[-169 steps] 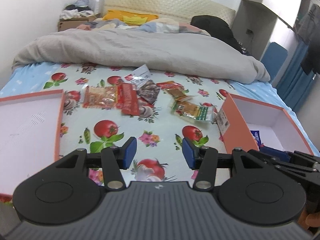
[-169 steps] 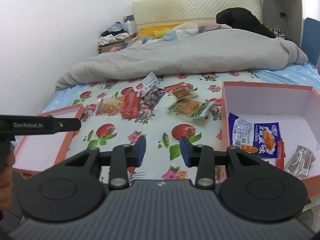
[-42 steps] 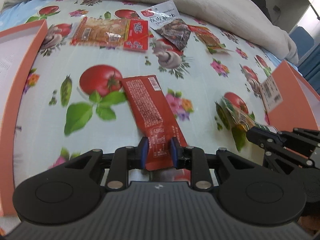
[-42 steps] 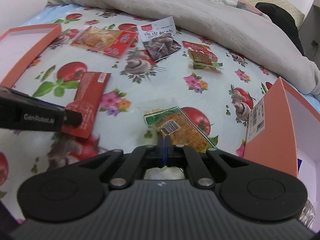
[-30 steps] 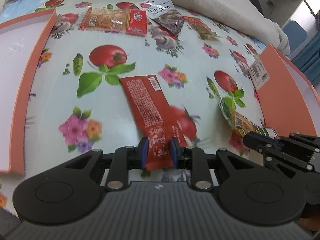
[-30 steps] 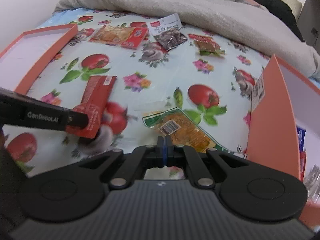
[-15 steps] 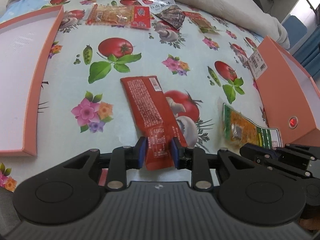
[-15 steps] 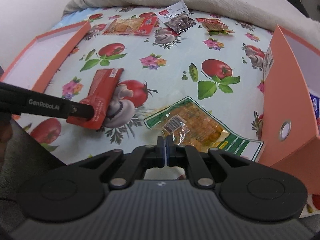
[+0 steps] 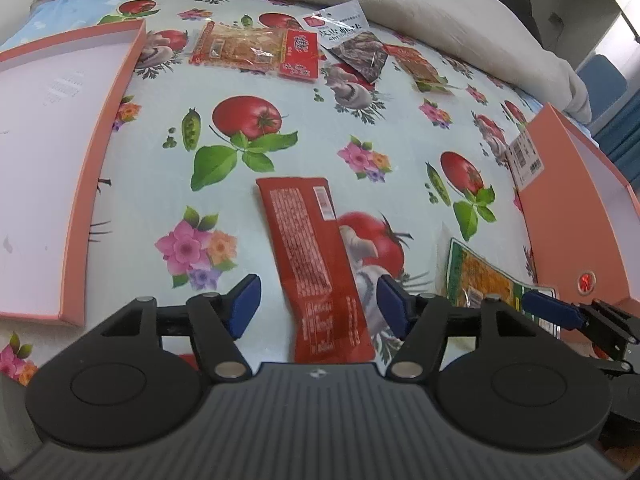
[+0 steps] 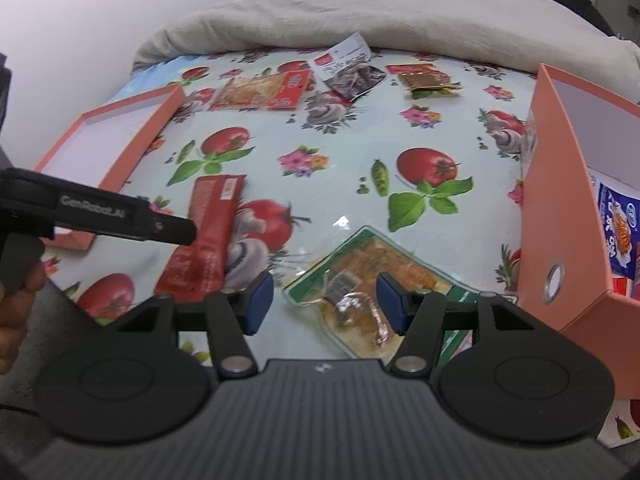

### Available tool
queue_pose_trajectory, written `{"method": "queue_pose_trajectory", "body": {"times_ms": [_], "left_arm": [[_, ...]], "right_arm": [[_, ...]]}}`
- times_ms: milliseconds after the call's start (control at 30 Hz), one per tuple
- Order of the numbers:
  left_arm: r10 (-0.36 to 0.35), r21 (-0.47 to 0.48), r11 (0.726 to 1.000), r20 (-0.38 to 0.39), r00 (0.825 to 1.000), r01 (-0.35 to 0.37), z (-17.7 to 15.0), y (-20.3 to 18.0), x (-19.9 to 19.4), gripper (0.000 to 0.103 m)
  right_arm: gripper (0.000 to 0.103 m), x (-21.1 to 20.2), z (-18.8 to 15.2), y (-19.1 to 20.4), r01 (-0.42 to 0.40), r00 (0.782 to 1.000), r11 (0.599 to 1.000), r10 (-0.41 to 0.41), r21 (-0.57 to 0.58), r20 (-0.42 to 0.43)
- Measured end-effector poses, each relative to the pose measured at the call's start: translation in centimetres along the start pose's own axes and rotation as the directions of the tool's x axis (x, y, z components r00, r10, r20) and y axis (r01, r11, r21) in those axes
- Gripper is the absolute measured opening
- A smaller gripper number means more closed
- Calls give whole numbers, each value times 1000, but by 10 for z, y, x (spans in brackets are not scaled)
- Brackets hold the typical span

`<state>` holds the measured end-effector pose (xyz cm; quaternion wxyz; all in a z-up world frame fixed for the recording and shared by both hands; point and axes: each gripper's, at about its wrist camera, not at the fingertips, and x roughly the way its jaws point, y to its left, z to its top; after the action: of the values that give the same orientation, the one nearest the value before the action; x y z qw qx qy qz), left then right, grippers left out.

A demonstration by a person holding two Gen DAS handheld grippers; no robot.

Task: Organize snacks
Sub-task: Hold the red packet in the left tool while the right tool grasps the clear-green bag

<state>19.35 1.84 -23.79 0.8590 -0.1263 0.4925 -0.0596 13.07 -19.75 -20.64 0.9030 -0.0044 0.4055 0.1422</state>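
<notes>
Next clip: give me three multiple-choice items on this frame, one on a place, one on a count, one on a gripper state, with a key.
1. The long red foil snack packet lies:
A. in the left tray
B. on the printed tablecloth
C. on the blanket

2. Snack packets near the grey blanket:
A. one
B. three
C. six

3. The left hand-held gripper is:
A. open
B. clamped on the packet
C. out of view

Key: B, it lies flat on the cloth; B, three lie there; A, its jaws have just been opening, pads clear of the packet between them.

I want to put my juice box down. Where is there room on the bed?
Bare cloth lies between the orange lid and the red packet, and mid-cloth before the far snacks. Beside the orange box, the green packet crowds it.
</notes>
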Motion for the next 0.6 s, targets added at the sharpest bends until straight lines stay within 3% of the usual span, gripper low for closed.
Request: {"method": "queue_pose_trajectory", "body": {"times_ms": [133, 200, 267, 433, 600], "left_arm": [[-5, -27, 1000, -6, 1000, 5, 5, 2, 5, 70], [0, -32, 1000, -10, 1000, 0, 7, 2, 8, 75], [2, -37, 999, -15, 1000, -2, 9, 2, 9, 77], [-17, -62, 998, -16, 1000, 16, 13, 2, 14, 77], [-3, -30, 1000, -21, 1000, 2, 13, -6, 21, 77]], "right_arm": [[63, 5, 1, -8, -7, 1000, 1000, 7, 25, 3], [81, 7, 2, -12, -1, 1000, 999, 1, 40, 10], [88, 8, 3, -15, 1, 1000, 998, -3, 55, 24], [88, 19, 5, -20, 17, 1000, 999, -17, 35, 1], [88, 30, 4, -25, 50, 998, 998, -49, 34, -37]]}}
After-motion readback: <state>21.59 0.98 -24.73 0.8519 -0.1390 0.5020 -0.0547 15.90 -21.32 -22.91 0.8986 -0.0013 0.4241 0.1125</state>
